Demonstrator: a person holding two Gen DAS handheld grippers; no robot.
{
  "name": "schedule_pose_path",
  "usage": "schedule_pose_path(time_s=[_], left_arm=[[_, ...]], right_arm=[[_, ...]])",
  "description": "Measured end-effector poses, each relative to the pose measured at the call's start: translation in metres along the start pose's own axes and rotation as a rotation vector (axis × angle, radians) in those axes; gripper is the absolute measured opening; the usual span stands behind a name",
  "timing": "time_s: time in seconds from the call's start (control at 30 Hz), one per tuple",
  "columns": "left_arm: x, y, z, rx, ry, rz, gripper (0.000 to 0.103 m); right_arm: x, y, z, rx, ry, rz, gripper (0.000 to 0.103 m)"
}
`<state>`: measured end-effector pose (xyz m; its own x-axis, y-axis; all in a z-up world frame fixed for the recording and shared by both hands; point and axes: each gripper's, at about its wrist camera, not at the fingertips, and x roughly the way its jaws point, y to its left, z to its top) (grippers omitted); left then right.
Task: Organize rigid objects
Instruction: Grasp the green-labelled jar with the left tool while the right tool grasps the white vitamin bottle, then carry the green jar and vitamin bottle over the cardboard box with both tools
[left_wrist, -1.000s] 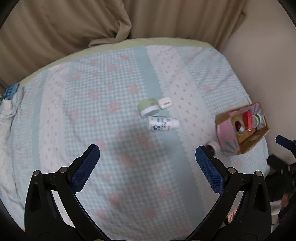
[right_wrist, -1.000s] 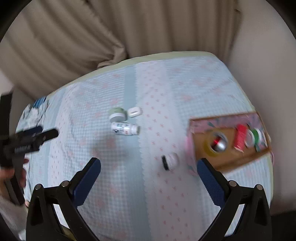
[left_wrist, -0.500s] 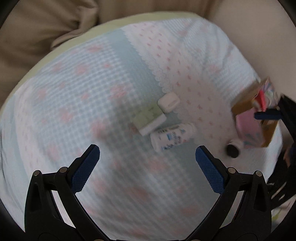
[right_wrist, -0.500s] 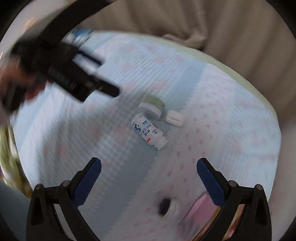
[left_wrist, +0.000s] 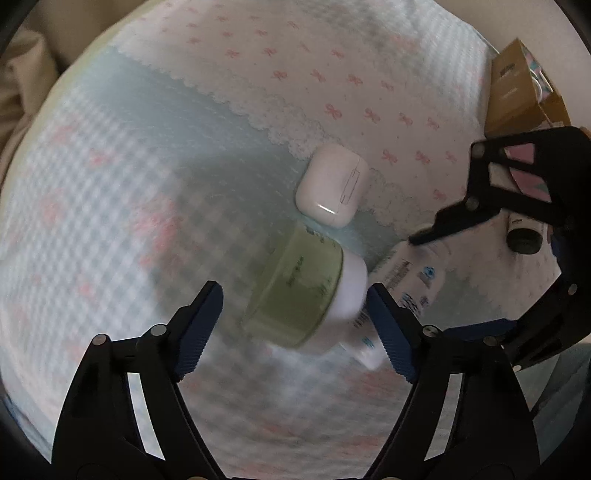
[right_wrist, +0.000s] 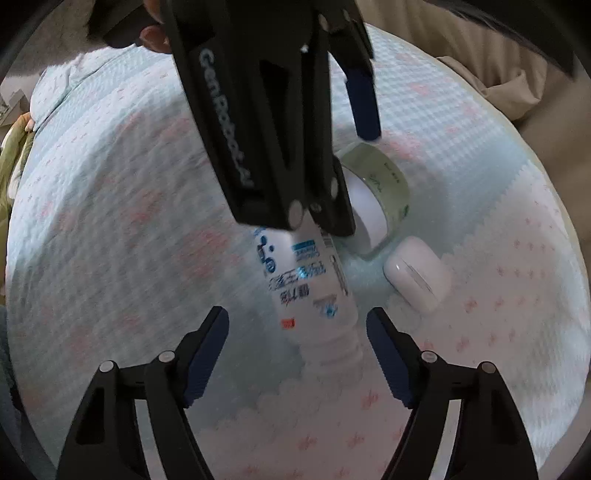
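A green-lidded white jar (left_wrist: 306, 295) lies on its side on the bedspread, between the open fingers of my left gripper (left_wrist: 295, 325). It also shows in the right wrist view (right_wrist: 376, 195). A white bottle with blue print (right_wrist: 306, 280) lies beside it, its cap end between the open fingers of my right gripper (right_wrist: 295, 347). The bottle also shows in the left wrist view (left_wrist: 402, 284). A white earbud case (left_wrist: 332, 190) lies just beyond the jar; it also shows in the right wrist view (right_wrist: 417, 273).
A brown and pink cardboard box (left_wrist: 517, 92) stands at the far right of the bed. A small black-capped white container (left_wrist: 524, 236) lies near it. Beige curtains (right_wrist: 517, 55) hang behind the bed. The patterned bedspread (left_wrist: 147, 166) covers the whole surface.
Both grippers have dropped close to the objects. The left now straddles the jar and the right straddles the bottle's cap end. Each gripper's jaws have narrowed.
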<state>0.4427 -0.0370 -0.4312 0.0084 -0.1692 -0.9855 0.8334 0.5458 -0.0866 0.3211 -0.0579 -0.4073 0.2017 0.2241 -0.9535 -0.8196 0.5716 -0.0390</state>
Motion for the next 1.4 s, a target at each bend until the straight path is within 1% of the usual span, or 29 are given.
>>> schedule_pose_path(time_s=[0.03,0.13,0.2,0.27,0.3,0.37,0.53,0.63,0.7,0.73,0.77,0.83,0.93,1.0,1.1,1.27,1.37,1.4], left_arm=[[0.004,0.002,0.002,0.009,-0.003,-0.012,0.076],[0.014,0.006,0.007,0.023,0.007,-0.042,0.072],[0.021,0.007,0.009,0.032,0.016,-0.074,0.066],[0.028,0.007,0.011,0.028,0.030,-0.110,0.055],[0.032,0.007,0.012,0.023,0.035,-0.118,0.054],[0.038,0.007,0.013,0.023,0.037,-0.101,0.049],[0.041,0.009,0.016,-0.001,0.017,-0.109,0.044],[0.039,0.009,0.014,-0.017,0.009,-0.097,0.042],[0.037,0.009,0.012,-0.044,0.006,-0.098,0.042],[0.034,0.013,0.009,-0.064,0.005,-0.110,0.041],[0.030,0.013,0.004,-0.102,0.001,-0.133,0.041],[0.026,0.018,-0.001,-0.151,-0.014,-0.143,0.041],[0.018,0.024,-0.013,-0.214,-0.033,-0.137,0.040],[0.009,0.026,-0.028,-0.263,-0.050,-0.134,0.040],[-0.011,0.016,-0.048,-0.302,-0.084,-0.113,0.040],[-0.063,-0.001,-0.075,-0.356,-0.158,-0.083,0.040],[-0.097,-0.024,-0.089,-0.368,-0.200,-0.052,0.040],[-0.111,-0.033,-0.096,-0.370,-0.214,-0.029,0.040]], right_arm=[[0.004,-0.002,0.002,-0.005,-0.007,0.008,0.067],[0.016,-0.006,0.005,-0.018,-0.016,0.027,0.066],[0.024,-0.008,0.008,-0.028,-0.023,0.033,0.062],[0.030,-0.009,0.012,-0.034,-0.029,0.041,0.058],[0.033,-0.010,0.014,-0.031,-0.031,0.049,0.056],[0.038,-0.011,0.018,-0.031,-0.031,0.042,0.054],[0.042,-0.011,0.024,-0.030,-0.039,0.017,0.053],[0.040,-0.008,0.025,-0.022,-0.029,0.003,0.052],[0.038,-0.005,0.027,-0.009,-0.020,-0.002,0.052],[0.032,0.004,0.022,0.002,-0.018,-0.002,0.052],[0.030,0.005,0.022,0.011,-0.017,-0.002,0.052],[0.025,0.008,0.023,0.031,-0.017,-0.006,0.051],[0.011,0.026,0.017,0.070,-0.015,-0.017,0.052],[0.004,0.031,0.014,0.100,-0.016,-0.017,0.052],[-0.012,0.042,0.006,0.168,-0.018,-0.022,0.052],[-0.046,0.057,0.000,0.298,-0.033,-0.028,0.051],[-0.075,0.056,-0.007,0.405,-0.059,-0.036,0.051],[-0.090,0.060,-0.009,0.453,-0.071,-0.037,0.051]])
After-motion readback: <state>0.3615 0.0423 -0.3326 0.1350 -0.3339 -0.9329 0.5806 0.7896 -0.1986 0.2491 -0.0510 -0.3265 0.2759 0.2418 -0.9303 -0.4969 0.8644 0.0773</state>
